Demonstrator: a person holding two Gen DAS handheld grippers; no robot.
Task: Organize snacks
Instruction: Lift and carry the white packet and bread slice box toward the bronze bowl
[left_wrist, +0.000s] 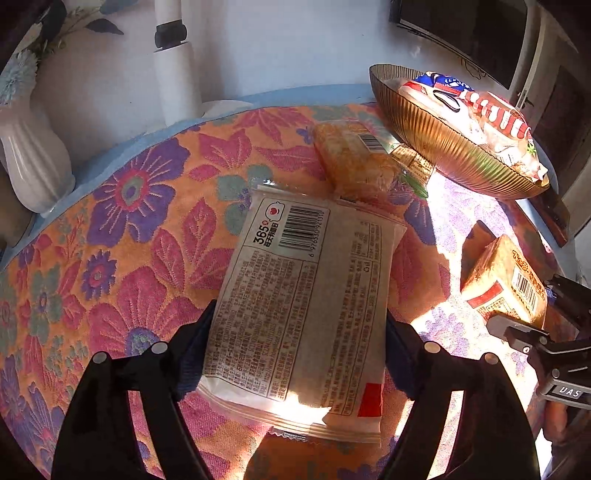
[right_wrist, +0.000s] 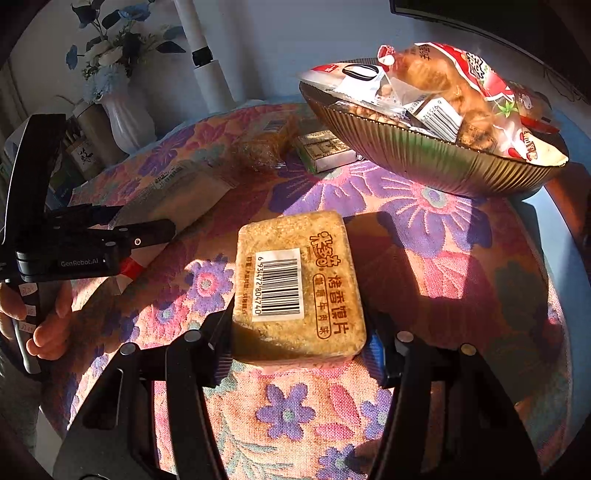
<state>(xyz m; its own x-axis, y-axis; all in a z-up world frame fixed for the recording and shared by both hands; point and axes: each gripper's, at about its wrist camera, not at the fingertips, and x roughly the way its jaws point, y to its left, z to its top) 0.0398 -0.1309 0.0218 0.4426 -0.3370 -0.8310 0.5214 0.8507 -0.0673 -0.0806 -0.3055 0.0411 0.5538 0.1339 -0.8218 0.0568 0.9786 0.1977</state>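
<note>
- From my left wrist view I see the left gripper (left_wrist: 299, 332) straddling a flat white bread packet (left_wrist: 306, 295), label side up with a barcode at its far end; both fingers sit against the packet's long edges, so I read it as grasped (the packet looks slightly raised off the cloth, though I can't be sure).
- Only this view shows the packet's printed back; from the right wrist view the same packet (right_wrist: 184, 192) is a shaded shape behind the left gripper (right_wrist: 147, 232), whose handle a hand (right_wrist: 40, 325) holds.
- From my right wrist view the right gripper (right_wrist: 299, 343) is clenched on a tan block of baked crisps (right_wrist: 299, 288), barcode sticker up, fingers pressed on its two sides at the near end.
- The left view catches that block (left_wrist: 502, 280) only at its right edge, lit by the sun, with the right gripper (left_wrist: 524, 328) partly in sight.
- The ribbed golden bowl (right_wrist: 424, 162) stands at the far right of the floral tablecloth (right_wrist: 424, 229); it holds a heap of packets, a red-and-white snack bag (right_wrist: 480, 74) on top (the right view shows more barcoded wrappers under it).
- Beside the bowl's base lie an orange cake in clear wrap (left_wrist: 351, 158) and a small green-white pack (right_wrist: 325, 151), both on the cloth.
- A white vase (left_wrist: 33, 162) stands at the table's far left.
</note>
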